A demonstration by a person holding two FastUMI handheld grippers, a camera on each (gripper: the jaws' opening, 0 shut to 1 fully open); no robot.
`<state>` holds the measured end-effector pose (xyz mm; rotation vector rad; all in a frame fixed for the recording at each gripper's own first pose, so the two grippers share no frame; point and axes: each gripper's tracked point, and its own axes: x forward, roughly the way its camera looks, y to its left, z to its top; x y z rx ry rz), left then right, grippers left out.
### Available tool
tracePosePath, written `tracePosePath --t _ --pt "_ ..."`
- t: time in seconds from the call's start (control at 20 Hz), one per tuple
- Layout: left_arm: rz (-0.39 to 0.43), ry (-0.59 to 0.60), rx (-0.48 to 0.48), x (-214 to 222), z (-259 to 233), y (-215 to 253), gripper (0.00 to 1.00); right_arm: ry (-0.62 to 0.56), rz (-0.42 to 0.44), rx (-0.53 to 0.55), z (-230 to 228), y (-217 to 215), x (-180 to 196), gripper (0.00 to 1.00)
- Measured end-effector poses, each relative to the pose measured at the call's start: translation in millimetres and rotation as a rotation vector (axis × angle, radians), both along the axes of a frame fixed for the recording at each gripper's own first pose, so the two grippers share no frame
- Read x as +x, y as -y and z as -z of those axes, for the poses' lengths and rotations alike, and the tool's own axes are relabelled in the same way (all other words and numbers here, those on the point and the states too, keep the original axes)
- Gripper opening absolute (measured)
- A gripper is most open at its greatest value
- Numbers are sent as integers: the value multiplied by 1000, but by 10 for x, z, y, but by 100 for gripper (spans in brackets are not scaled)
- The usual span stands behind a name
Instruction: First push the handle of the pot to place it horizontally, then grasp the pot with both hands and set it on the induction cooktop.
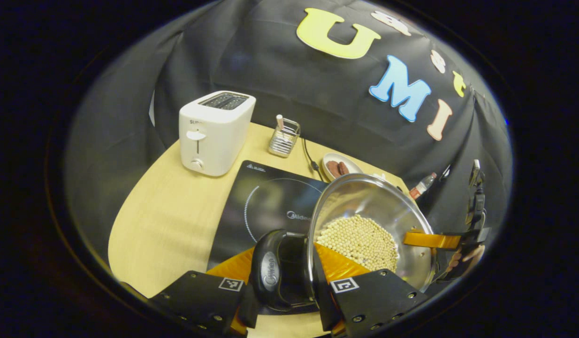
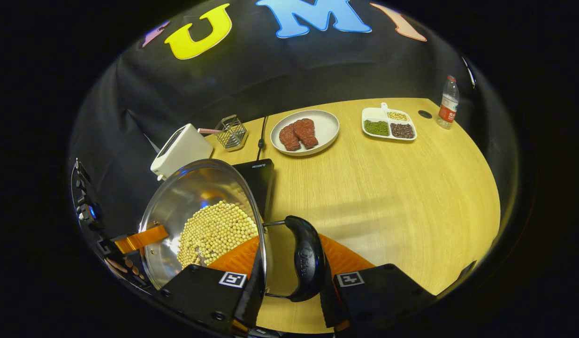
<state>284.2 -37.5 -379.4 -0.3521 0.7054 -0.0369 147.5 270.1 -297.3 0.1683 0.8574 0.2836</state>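
Observation:
A steel pot [image 1: 378, 202] holding soybeans [image 1: 360, 239] hangs between both grippers, over the right part of the black induction cooktop [image 1: 266, 202]. My left gripper [image 1: 285, 291] is shut on one black side handle [image 1: 270, 277]. In the right gripper view, my right gripper [image 2: 292, 286] is shut on the opposite black handle [image 2: 306, 263], with the pot [image 2: 191, 192] to its left hiding most of the cooktop [image 2: 259, 180]. Each view shows the other gripper at the pot's far rim. Whether the pot's base touches the cooktop is hidden.
A white toaster [image 1: 214, 131] and a wire basket [image 1: 284, 137] stand behind the cooktop. A plate of meat [image 2: 304, 131], a divided dish of beans [image 2: 389, 123] and a bottle [image 2: 448, 103] sit at the back of the wooden table [image 2: 388, 188].

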Motion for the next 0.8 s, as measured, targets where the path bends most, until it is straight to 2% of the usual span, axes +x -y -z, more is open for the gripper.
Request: tracePosePath --t 0.05,0.1,0.15,0.2,0.25,0.3,0.45,0.6,0.65,0.7,0.8 --pt "-4 -4 2 2 4 0 52 -4 0 5 26 -60 40 55" --pt "-11 -5 1 24 0 -1 55 -8 6 19 37 -132 69 55" --pt "-13 -12 -2 27 19 -10 52 -3 12 38 27 -197 120 53" --pt "-16 -9 -9 54 24 -3 55 0 16 49 23 -258 157 52" --pt "-17 -8 -9 68 11 -51 52 2 17 53 36 -307 206 51" --pt "-15 -7 -2 64 -6 -74 55 1 15 51 60 -347 247 55" --pt "-21 -6 9 55 -50 -57 52 -11 21 54 129 -470 367 55" --pt "-21 3 15 68 -37 -56 52 -5 23 55 150 -582 488 55" --pt "-21 5 15 65 -26 -47 55 -3 25 59 155 -610 532 51" --pt "-23 8 14 68 -10 -37 52 -3 28 62 157 -648 569 55" --pt "-22 15 21 83 -5 -26 52 0 34 67 154 -702 651 55"
